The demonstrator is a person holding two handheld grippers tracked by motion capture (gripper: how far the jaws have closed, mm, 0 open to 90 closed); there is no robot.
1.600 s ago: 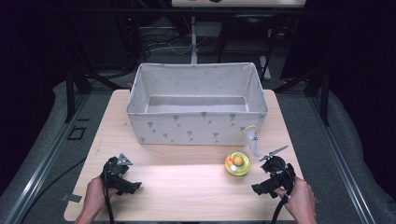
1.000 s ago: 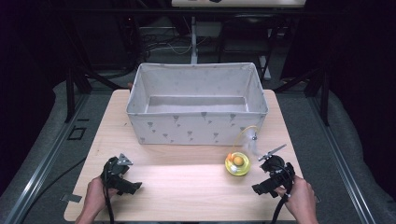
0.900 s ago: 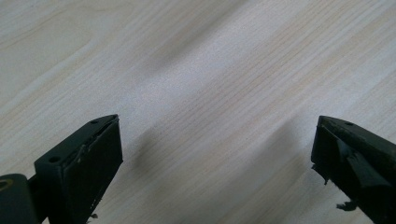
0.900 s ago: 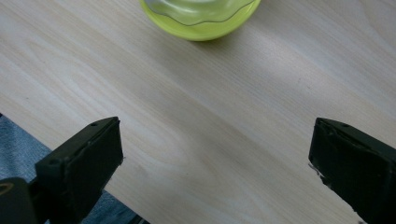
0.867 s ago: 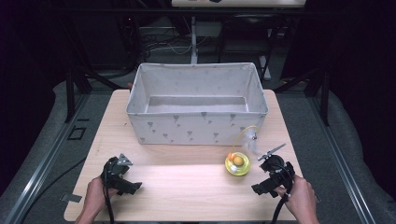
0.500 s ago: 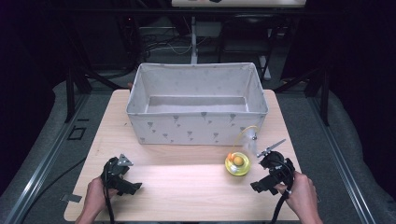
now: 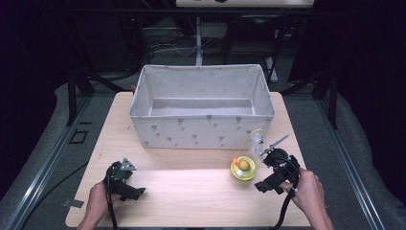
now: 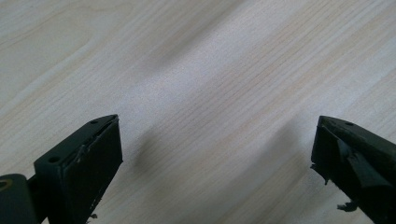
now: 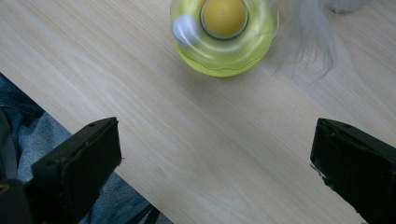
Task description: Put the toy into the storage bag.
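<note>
Two grippers were on the desk [image 7: 191, 187], both with jaws wide apart and nothing between them. Biggest item was the grey fabric bin [image 7: 202, 106], sitting at the far half of the desk and looking empty from the high view. Left gripper [image 7: 125, 181] sat parked near the front left corner, well apart from everything; its own view had bare wood grain between the jaws. Right gripper [image 7: 277, 173] was the working one, just beside the small yellow toy [image 7: 243, 166], a translucent yellow-green disc with an orange ball in the centre, lying on the desk in front of the bin's right end. A thin clear loop rose from the toy toward the bin wall, with a small pale part at its far end; I couldn't tell what that was. In the right gripper view the yellow toy [image 9: 224, 35] sat ahead of the jaws and left of their centreline, not yet between them. My read: the step was the approach for a grasp. To do it well, shift the right gripper so the disc centres between the jaws, come in low and level, close across the disc body rather than the loop, and keep the trailing loop clear of the bin wall on the lift. The rounded plastic could slip, so close square on its widest part.
</note>
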